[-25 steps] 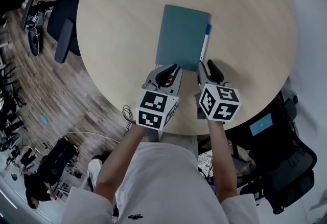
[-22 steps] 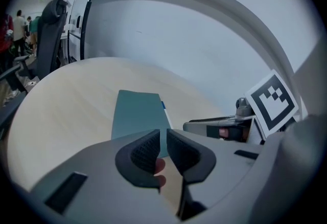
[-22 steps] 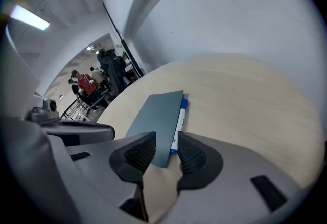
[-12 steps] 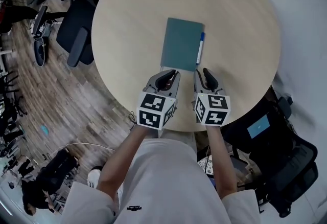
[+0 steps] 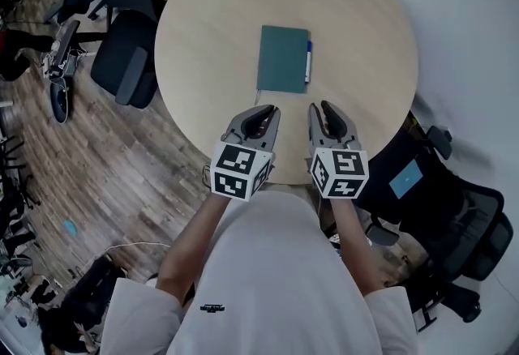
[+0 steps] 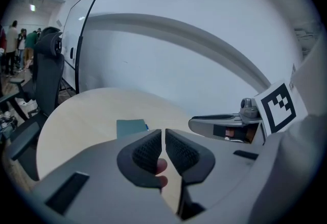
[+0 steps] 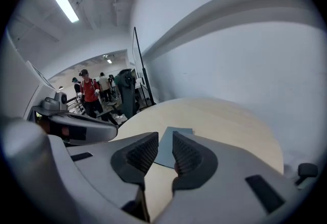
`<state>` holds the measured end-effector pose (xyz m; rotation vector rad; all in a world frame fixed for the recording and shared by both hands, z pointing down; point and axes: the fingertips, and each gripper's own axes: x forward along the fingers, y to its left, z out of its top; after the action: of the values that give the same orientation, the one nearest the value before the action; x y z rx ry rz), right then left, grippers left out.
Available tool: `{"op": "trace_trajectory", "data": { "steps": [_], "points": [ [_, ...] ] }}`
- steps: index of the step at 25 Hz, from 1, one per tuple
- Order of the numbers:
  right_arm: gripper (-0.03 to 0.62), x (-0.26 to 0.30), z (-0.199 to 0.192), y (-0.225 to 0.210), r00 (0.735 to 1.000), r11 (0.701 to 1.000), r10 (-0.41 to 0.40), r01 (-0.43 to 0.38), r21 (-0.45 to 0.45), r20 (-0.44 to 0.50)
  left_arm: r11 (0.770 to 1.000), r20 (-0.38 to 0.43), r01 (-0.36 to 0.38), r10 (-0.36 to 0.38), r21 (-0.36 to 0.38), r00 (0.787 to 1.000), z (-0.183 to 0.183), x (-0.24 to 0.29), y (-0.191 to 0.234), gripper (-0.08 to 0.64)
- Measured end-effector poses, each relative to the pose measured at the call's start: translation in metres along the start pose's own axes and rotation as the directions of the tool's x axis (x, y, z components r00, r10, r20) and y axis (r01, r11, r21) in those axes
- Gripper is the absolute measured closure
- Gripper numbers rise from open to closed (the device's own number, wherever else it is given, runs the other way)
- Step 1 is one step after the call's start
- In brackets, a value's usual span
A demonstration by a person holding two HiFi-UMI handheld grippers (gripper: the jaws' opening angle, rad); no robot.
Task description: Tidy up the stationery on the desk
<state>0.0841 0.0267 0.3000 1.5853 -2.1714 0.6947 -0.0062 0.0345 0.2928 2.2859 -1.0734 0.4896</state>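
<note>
A teal notebook [image 5: 282, 59] lies closed at the middle of the round wooden table [image 5: 203, 29]. A blue pen [image 5: 308, 62] rests along its right edge. My left gripper [image 5: 259, 117] and right gripper [image 5: 326, 114] hover side by side over the table's near edge, short of the notebook. Both are shut down to a thin slit, with nothing between the jaws. In the left gripper view the notebook [image 6: 130, 127] shows beyond the left gripper [image 6: 163, 138]. In the right gripper view the notebook [image 7: 179, 131] shows just past the right gripper [image 7: 165, 149].
A dark office chair [image 5: 126, 70] stands at the table's left, and another [image 5: 466, 244] at the right by a blue-screened device [image 5: 405, 179]. White wall lies behind the table. Several people [image 7: 89, 90] stand far off on the wood floor.
Both grippers have drawn back from the notebook's near edge toward the table rim. The head view has risen, so the table looks smaller. Notebook and pen have not moved.
</note>
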Motion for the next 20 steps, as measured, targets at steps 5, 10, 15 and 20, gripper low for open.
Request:
{"op": "trace_trajectory", "data": {
  "steps": [5,10,15,20],
  "points": [
    [0.491,-0.046,0.018,0.029,0.995,1.0,-0.007,0.009,-0.024,0.096,0.997,0.072,0.02,-0.026,0.075,0.997,0.013,-0.044,-0.016,0.523],
    [0.491,-0.087,0.015,0.064,0.99,0.999,-0.01,0.015,-0.034,0.142,0.99,0.124,0.03,-0.048,0.138,0.991,0.018,-0.088,-0.028,0.524],
    [0.5,-0.118,0.004,0.089,0.984,0.999,-0.036,0.043,-0.033,0.173,0.986,0.132,0.059,-0.08,0.156,0.988,0.007,-0.121,-0.036,0.525],
    [0.528,-0.142,-0.009,0.106,0.98,0.998,-0.061,0.063,-0.004,0.188,0.979,0.125,0.077,-0.102,0.189,0.987,-0.008,-0.141,-0.047,0.526]
  ]
}}
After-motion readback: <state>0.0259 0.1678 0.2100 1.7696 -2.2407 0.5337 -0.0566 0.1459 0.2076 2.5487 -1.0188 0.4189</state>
